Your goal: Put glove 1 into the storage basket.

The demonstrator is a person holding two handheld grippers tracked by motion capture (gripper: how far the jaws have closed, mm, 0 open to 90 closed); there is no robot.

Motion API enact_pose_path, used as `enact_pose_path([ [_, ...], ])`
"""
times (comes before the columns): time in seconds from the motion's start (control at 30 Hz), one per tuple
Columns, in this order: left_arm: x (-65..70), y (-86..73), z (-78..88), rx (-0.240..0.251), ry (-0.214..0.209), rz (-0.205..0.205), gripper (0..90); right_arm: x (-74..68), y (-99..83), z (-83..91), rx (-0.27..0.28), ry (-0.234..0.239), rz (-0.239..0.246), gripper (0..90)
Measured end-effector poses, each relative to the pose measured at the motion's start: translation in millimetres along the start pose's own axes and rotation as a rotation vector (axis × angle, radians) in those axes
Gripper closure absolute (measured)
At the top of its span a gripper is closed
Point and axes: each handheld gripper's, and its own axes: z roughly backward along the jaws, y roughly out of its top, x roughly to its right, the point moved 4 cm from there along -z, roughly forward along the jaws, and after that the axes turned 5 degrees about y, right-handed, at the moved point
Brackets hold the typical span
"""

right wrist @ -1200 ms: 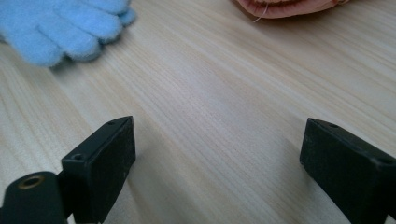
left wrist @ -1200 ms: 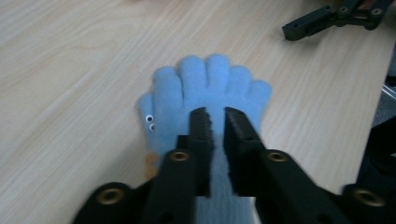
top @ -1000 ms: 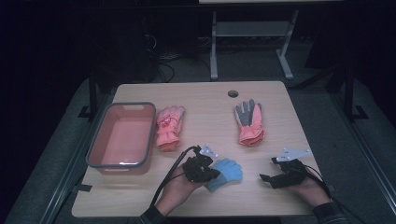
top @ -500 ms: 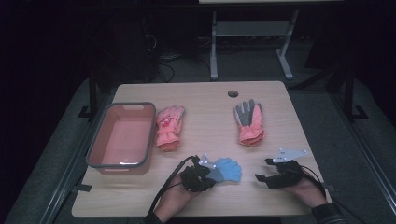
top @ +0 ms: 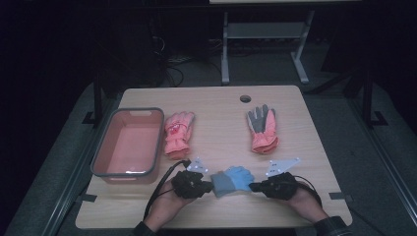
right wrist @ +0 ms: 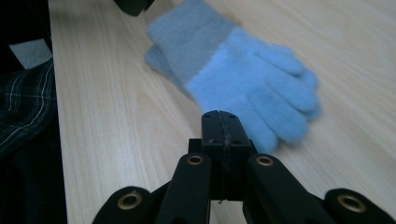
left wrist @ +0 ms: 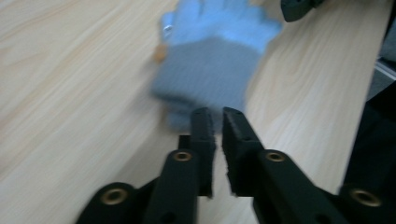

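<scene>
The blue glove point(top: 232, 180) lies at the tabletop's point(top: 216, 123) near edge between both grippers. Left gripper point(left wrist: 215, 122): fingers just parted, off the cuff. Right gripper point(right wrist: 222, 122): fingers just closed, seemingly empty. Recommend re-gripping squarely before lifting.

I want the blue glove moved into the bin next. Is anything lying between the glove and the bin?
Nothing visible blocks it. The blue glove lies at the near edge between both grippers; the bin sits to its left, and the pink glove lies farther back, beside the bin and off the direct line.
</scene>
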Motion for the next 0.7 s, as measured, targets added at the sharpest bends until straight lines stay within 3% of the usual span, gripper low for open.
enact_pose_path([
  [0.17,-9.2,-13.9,4.3,0.014,0.01,-0.016,58.1,2.6,2.0,-12.2,-0.038,-0.011,0.013,89.8],
  [0.27,-16.1,-24.3,5.8,0.036,0.026,-0.029,47.1,10.0,6.6,-18.6,-0.056,-0.055,0.013,89.8],
  [0.5,-22.2,-33.2,10.0,0.045,0.05,-0.037,34.2,27.3,20.9,-29.9,-0.063,-0.134,0.028,89.7],
  [0.53,-24.9,-35.7,10.6,0.036,0.063,-0.042,31.2,34.7,26.8,-32.6,-0.065,-0.166,0.033,89.7],
  [0.63,-27.6,-39.2,9.1,0.037,0.074,-0.036,26.6,43.0,33.9,-36.0,-0.052,-0.162,0.01,85.9],
  [0.7,-29.2,-40.1,9.3,0.031,0.081,-0.047,25.0,43.6,36.5,-36.4,-0.056,-0.168,0.025,83.0],
])
